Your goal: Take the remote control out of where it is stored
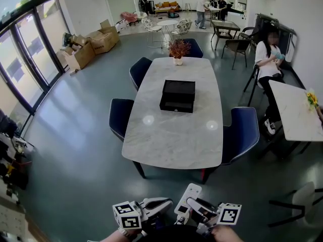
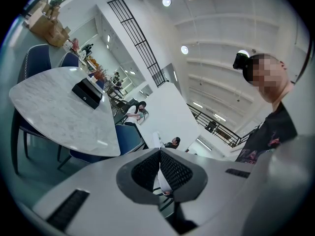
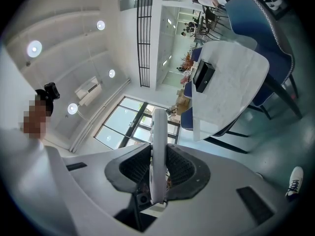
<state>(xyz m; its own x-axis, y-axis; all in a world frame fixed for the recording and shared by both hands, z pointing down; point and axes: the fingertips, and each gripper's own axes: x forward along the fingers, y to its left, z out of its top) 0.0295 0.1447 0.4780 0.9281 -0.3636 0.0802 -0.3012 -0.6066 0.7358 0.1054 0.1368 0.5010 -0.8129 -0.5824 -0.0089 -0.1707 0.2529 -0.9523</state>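
Observation:
My right gripper [image 1: 196,206] is shut on a slim white remote control [image 1: 187,197], held low near my body, well short of the marble table [image 1: 174,135]. In the right gripper view the remote control [image 3: 158,146] stands edge-on between the dark ribbed pads [image 3: 184,168] and sticks out past the jaws. My left gripper [image 1: 160,205] is beside it, just to the left. Its pads [image 2: 147,171] meet with nothing between them. A black box [image 1: 178,96] lies at the middle of the table, also visible as the black box [image 2: 87,93] and the black box [image 3: 203,75].
Blue chairs [image 1: 243,133] stand round the table, and a potted plant [image 1: 178,49] sits at its far end. A seated person [image 1: 267,59] is at the right beside a second white table [image 1: 295,110]. Cardboard boxes [image 1: 91,47] lie by the windows at left.

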